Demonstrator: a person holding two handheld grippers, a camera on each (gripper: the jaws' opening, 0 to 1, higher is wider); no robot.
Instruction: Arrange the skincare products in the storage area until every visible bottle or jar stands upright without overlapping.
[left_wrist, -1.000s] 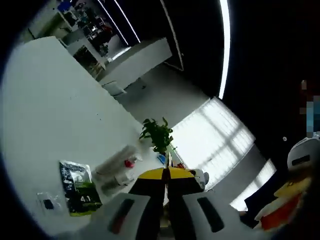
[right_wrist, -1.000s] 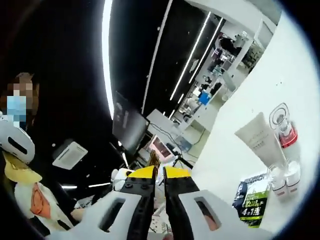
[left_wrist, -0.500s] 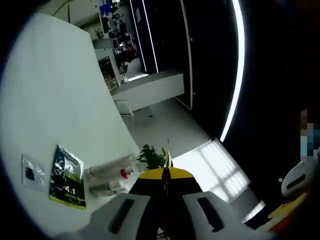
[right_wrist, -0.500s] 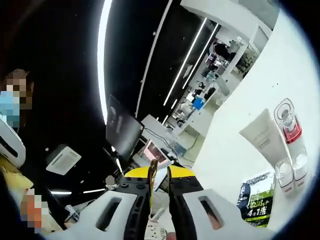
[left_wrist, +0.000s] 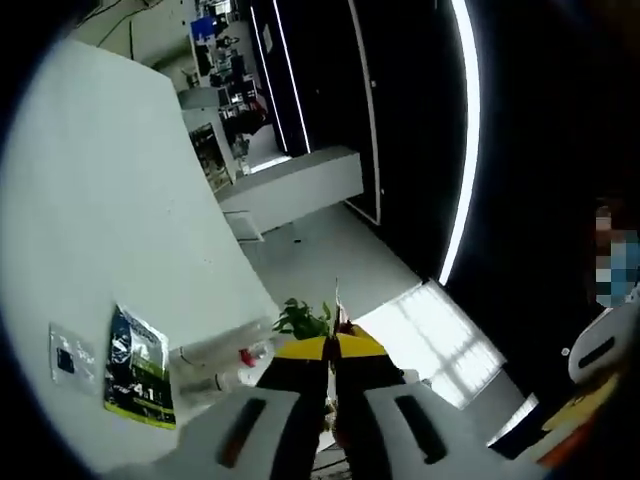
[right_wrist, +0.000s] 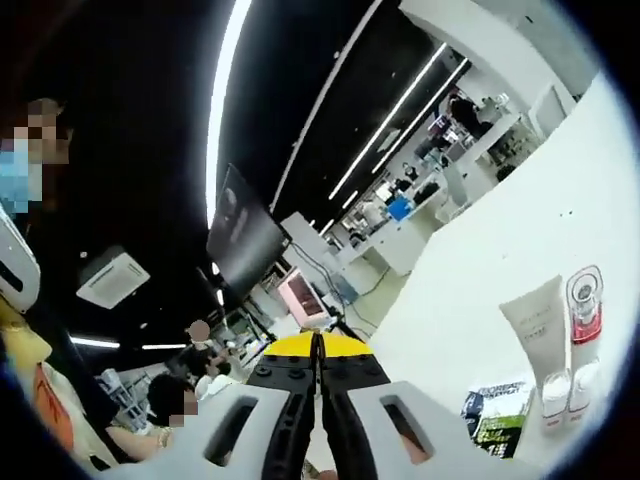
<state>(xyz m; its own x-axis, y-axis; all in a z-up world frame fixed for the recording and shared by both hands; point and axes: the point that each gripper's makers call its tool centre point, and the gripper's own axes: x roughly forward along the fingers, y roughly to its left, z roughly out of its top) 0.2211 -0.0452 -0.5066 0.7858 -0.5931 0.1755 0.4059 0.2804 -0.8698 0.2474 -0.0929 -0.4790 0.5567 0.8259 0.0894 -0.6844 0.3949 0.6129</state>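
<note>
Both grippers are lifted clear of the white counter (left_wrist: 110, 210), gripping nothing. The left gripper (left_wrist: 333, 352) has its yellow-tipped jaws closed together; to the left of them lie a dark green packet (left_wrist: 138, 367), a small clear sachet (left_wrist: 66, 358) beyond it, and clear bottles (left_wrist: 215, 352) lying on their sides. The right gripper (right_wrist: 318, 347) likewise has its jaws pressed shut. To their right sit a white tube (right_wrist: 536, 320), a red-capped bottle (right_wrist: 584, 308) and two small jars (right_wrist: 568, 390).

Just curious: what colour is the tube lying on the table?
White, the tube; clearest in the right gripper view.
</note>
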